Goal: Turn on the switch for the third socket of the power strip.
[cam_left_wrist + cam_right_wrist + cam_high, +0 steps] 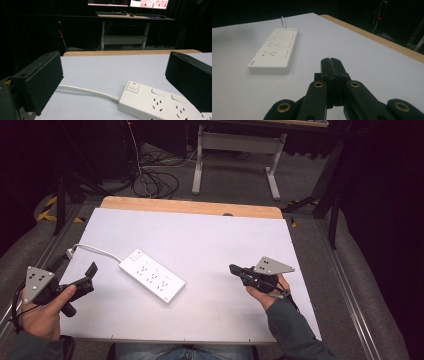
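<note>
1. I see the white table (pixel 210 245) bare apart from one thing, so I have room to bring either hand in low from its own side without knocking anything.
2. The power strip (pixel 152 275) lies flat, left of the middle of the table and at a slant, its white cord (pixel 95 249) trailing off the left edge; I judge the cord end the one to steady, since a tug there would swing the whole strip.
3. My left gripper (pixel 91 271) sits just left of the strip with its jaws wide apart and nothing between them; in the left gripper view the switch (pixel 133 87) end lies ahead, so I line the jaws up across the strip's short width before closing.
4. My right gripper (pixel 331 61) hovers well apart from the strip, jaws pressed together on nothing; I keep it shut if I only need to press the switch, as the closed tip makes a neat finger.
</note>
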{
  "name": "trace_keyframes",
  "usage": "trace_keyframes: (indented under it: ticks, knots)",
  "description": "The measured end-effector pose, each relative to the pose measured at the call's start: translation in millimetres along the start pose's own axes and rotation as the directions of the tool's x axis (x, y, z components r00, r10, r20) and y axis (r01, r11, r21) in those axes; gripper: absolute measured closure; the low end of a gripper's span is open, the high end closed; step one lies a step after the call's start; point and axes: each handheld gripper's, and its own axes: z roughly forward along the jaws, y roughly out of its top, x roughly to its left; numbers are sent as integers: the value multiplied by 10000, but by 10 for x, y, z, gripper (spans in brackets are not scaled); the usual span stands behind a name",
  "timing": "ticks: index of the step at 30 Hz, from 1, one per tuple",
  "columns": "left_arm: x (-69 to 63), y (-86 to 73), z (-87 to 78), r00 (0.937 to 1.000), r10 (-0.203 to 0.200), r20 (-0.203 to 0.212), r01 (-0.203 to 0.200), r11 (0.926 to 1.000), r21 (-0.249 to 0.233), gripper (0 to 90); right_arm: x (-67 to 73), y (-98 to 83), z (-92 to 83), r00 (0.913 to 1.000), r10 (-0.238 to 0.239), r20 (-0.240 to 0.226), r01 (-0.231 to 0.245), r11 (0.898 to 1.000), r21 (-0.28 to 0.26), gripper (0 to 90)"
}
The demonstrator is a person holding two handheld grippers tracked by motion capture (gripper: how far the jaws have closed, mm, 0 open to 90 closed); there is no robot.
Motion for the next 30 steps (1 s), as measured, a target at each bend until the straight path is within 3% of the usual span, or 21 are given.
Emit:
trace_keyframes:
  ticks: [30]
  knots:
    - [23, -11, -42, 9999, 72, -128, -72, 10000, 51, 19, 191, 153, 407, 9947, -717, -738, 743, 9967, 323, 900]
